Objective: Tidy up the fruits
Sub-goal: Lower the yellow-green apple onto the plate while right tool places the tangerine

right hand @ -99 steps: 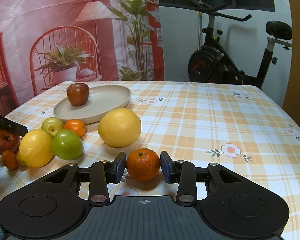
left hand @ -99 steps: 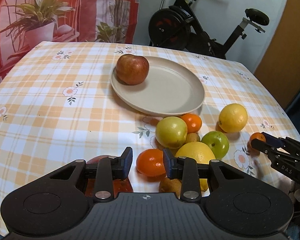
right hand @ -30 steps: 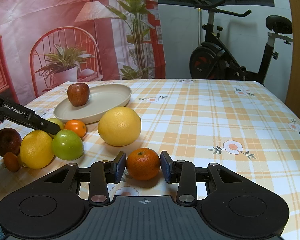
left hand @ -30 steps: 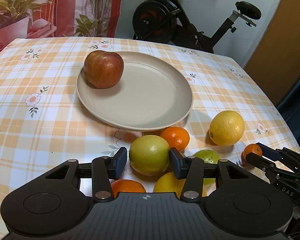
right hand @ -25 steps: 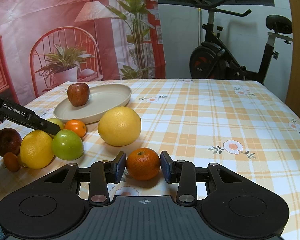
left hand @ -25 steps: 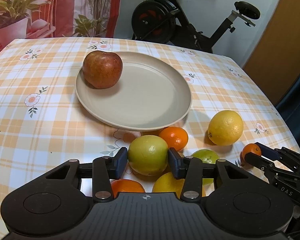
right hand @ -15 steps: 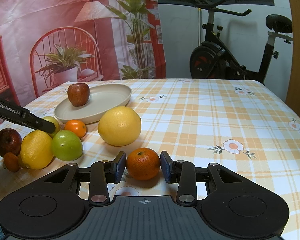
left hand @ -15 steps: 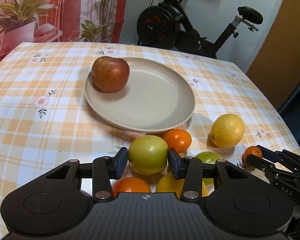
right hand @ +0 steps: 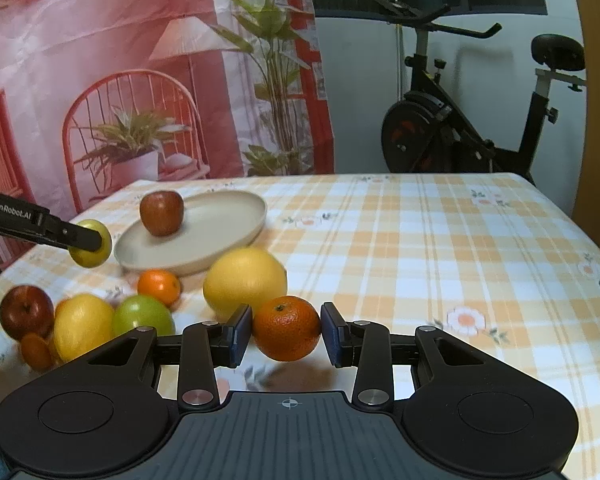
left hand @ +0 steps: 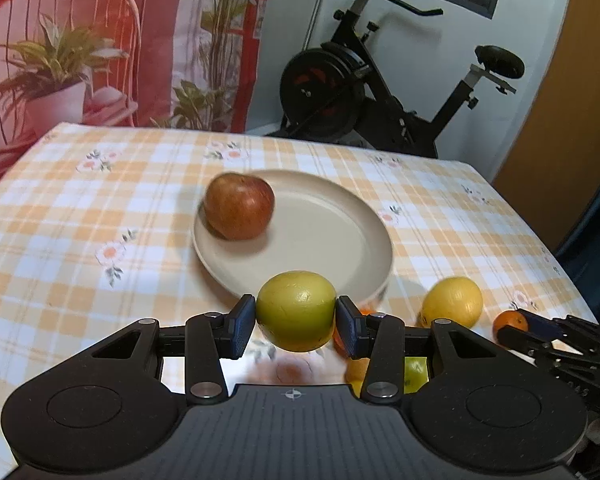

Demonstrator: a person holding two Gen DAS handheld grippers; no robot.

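The left gripper (left hand: 295,322) is pinching a yellow-green apple (left hand: 296,310) across its widest part, one pad on each side, and the apple hangs clear of the tablecloth (left hand: 80,240), just in front of the near rim of the plate (left hand: 340,240); from the right-hand view it sits off to the left of the plate, above the cloth; a red apple (left hand: 239,222) already lies on the far left part of the plate; the right gripper (right hand: 286,334) is pinching a small orange (right hand: 286,333) low over the cloth at the near edge; to its left lie a big lemon (right hand: 245,282), a green apple (right hand: 142,320), another lemon (right hand: 83,330), a second red apple (right hand: 26,316) and two more small oranges; I'd guess the yellow-green apple is firm, fairly heavy for its size and smooth-skinned, so a round thing like that could roll out of flat pads if held off-centre; the hold across the middle looks right, and it should be set down gently, since an apple bruises and may roll on the shallow plate; the orange looks softer and lighter, with a grippier peel, so it wants only a mild squeeze
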